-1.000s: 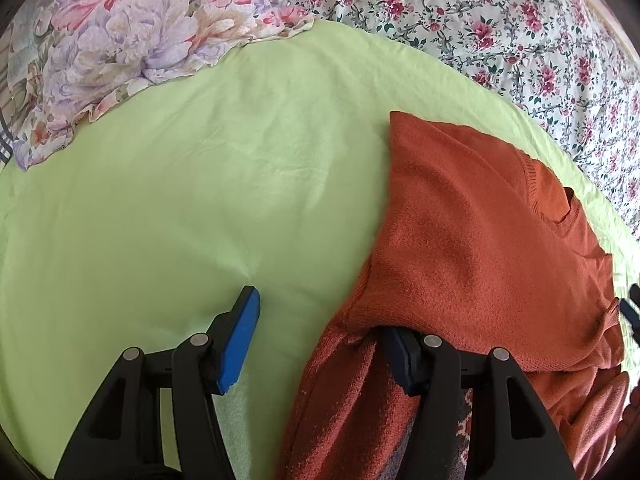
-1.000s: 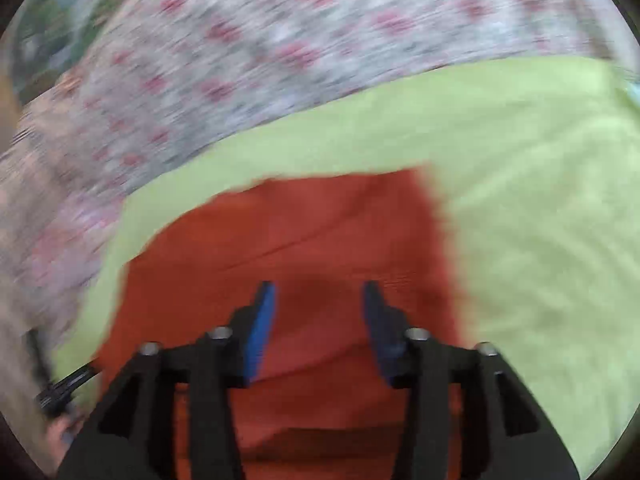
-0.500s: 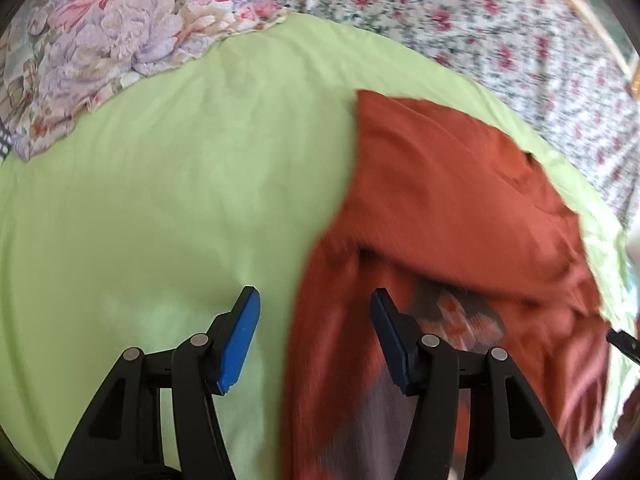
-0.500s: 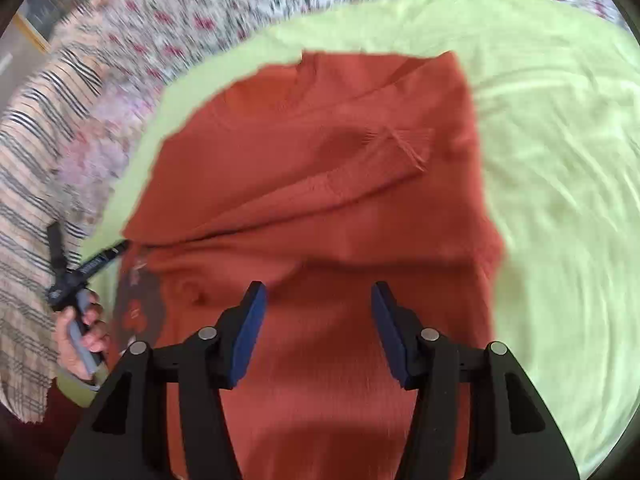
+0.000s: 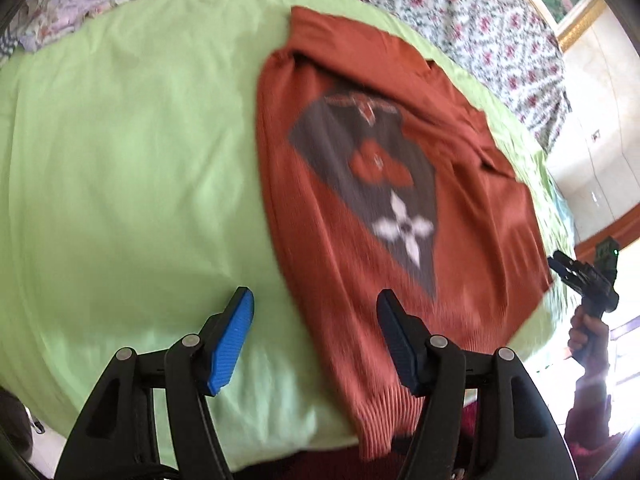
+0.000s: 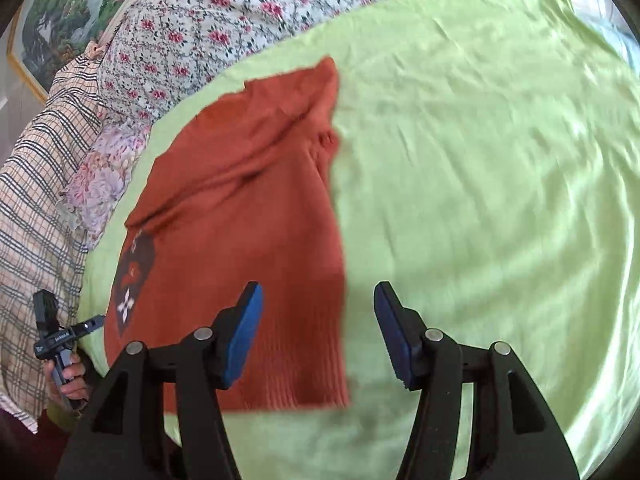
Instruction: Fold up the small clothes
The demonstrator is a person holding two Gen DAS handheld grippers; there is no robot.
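Both grippers are pulling back from one rust-orange sweater [image 5: 400, 184], jaws just widening, gripping nothing. It is lying near the green sheet's [image 6: 480, 160] front edge; one floral quilt [image 6: 224, 20] is bordering the far edge.

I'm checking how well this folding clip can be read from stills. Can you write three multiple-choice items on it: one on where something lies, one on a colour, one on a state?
1. What does the sweater lie on?
A. a green sheet
B. a wooden floor
C. a striped pillow

2. What colour is the panel on the sweater that bears the white flower shape?
A. yellow
B. grey
C. pink

3. How do the jaws of the left gripper and the right gripper stand?
A. both clamped on the sweater
B. one clamped, one apart
C. both apart, nothing between the pads

Answers:
1. A: orange knit lies spread on the green sheet, which shows around it on three sides.
2. B: the left wrist view shows a grey patch around the flower.
3. C: in each wrist view the blue pads stand apart above the cloth, gripping nothing.
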